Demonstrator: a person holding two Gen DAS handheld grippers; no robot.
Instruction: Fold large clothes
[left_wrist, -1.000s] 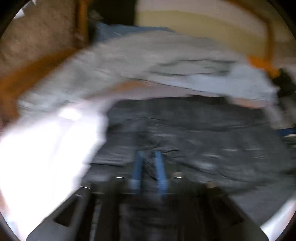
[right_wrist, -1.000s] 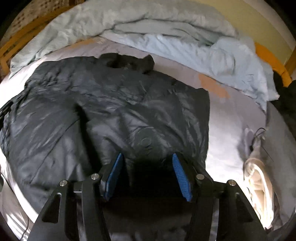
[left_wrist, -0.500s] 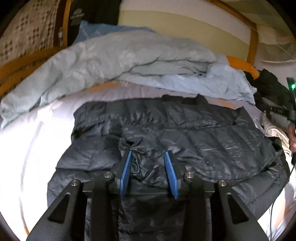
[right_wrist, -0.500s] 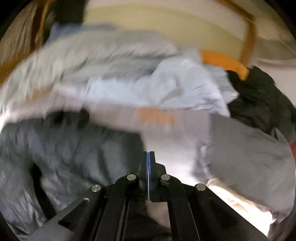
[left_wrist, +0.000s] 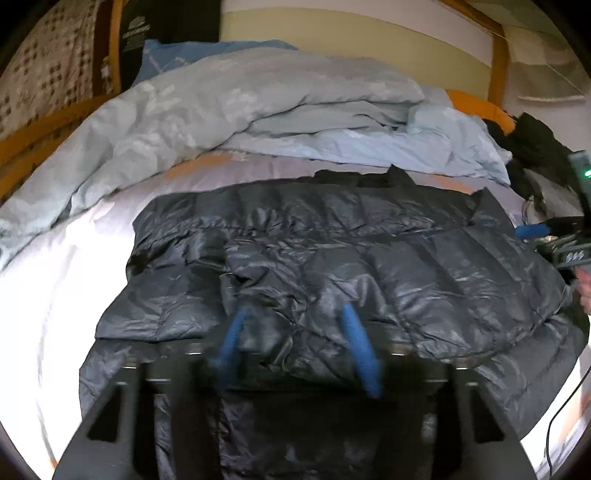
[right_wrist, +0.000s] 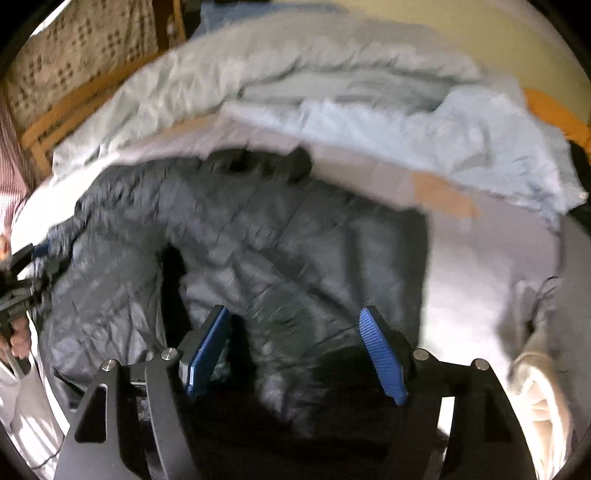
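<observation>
1. Across the middle of the bed (left_wrist: 55, 295), a dark quilted jacket (left_wrist: 369, 258) is spread flat. Its collar is turned toward the far edge, where a pale blue duvet (left_wrist: 258, 110) is heaped.
2. At the near edge of the bed, the left gripper (left_wrist: 293, 314) is held low over the jacket's hem. Its jaws have just been closing, and the blue pads are smeared by that motion. They are seen apart, with puffy fabric lying between them, and no pinch on it can be made out.
3. Half a second ago a bunched ridge of fabric stood up between those pads. Now the same patch is seen lying flatter.
4. Nearer the bed's right edge, the right gripper (right_wrist: 295, 314) is pointed down at the jacket. Its jaws have just been opening and are now spread wide. Jacket fabric is seen behind the gap, and nothing is clamped.
5. Half a second ago the right jaws were pressed fully together, so a release is judged to have just been made.
6. A layer along the jacket's left side appears doubled over the body. From this the first fold is judged to be laid, with further folds still to be made.
7. A fresh hold on the hem is probably needed next. The slippery, springy shell may be expected to puff open again.
</observation>
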